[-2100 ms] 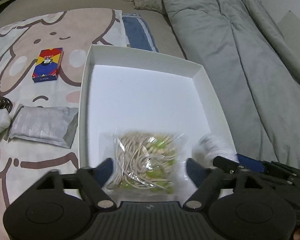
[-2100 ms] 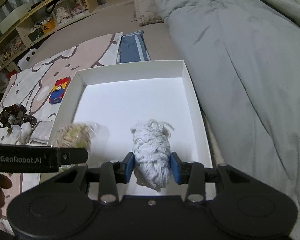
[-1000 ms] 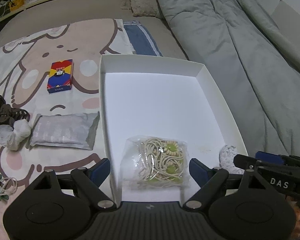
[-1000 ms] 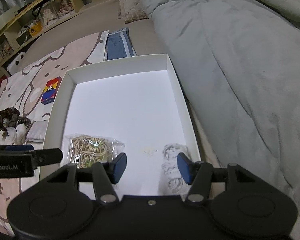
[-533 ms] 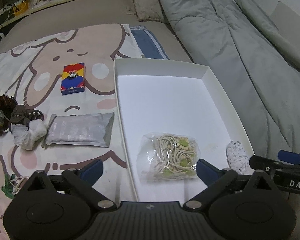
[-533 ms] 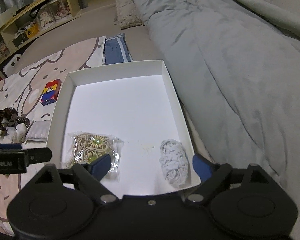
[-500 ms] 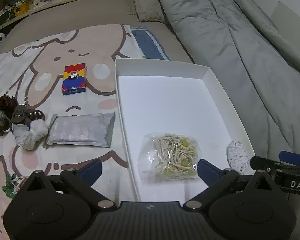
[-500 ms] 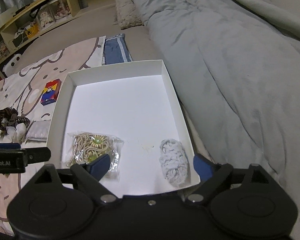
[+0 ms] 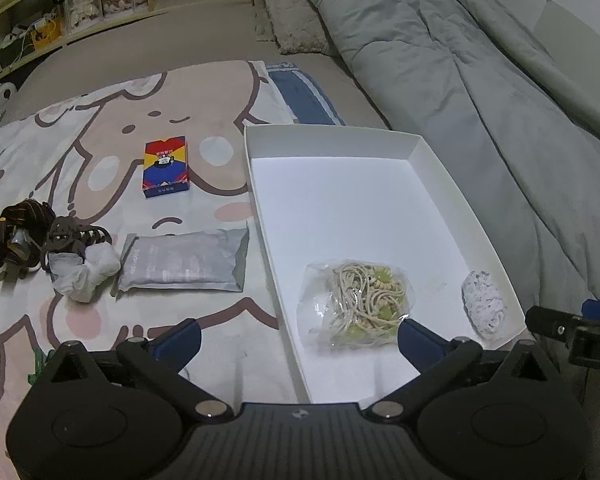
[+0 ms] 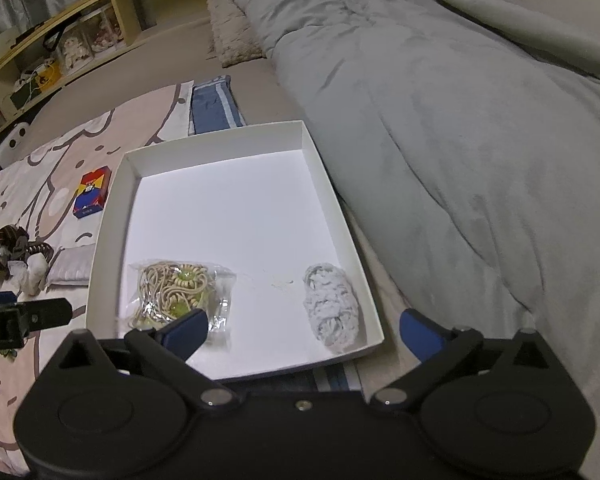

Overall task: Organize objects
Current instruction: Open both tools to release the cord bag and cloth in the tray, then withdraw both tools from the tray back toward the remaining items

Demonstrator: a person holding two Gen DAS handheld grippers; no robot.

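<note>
A white shallow box [image 9: 452, 184] [image 10: 320, 176] lies on the bed. In it lie a clear bag of beige cord with green beads [image 9: 360, 300] [image 10: 180, 288] and a white knitted bundle [image 9: 482, 300] [image 10: 332, 304]. My left gripper [image 9: 298, 338] is open and empty, over the box's near left corner. My right gripper [image 10: 304, 332] is open and empty, at the box's near edge. On the cartoon sheet [image 9: 100, 152] left of the box lie a red and blue card box [image 9: 166, 167], a grey pouch [image 9: 184, 262], a crumpled white cloth [image 9: 84, 272] and dark brown straps [image 9: 24, 232].
A grey duvet [image 9: 480, 72] [image 10: 460, 120] runs along the right of the box. A blue striped cloth [image 9: 300, 96] lies beyond the box. A fuzzy cushion [image 9: 288, 24] and wooden shelves [image 10: 60, 40] are at the back. A green item [image 9: 36, 364] shows at the left edge.
The right gripper has let go of the white bundle in the box and opened wide. Both grippers have drawn back from the box; the left has shifted left, showing more of the sheet's items.
</note>
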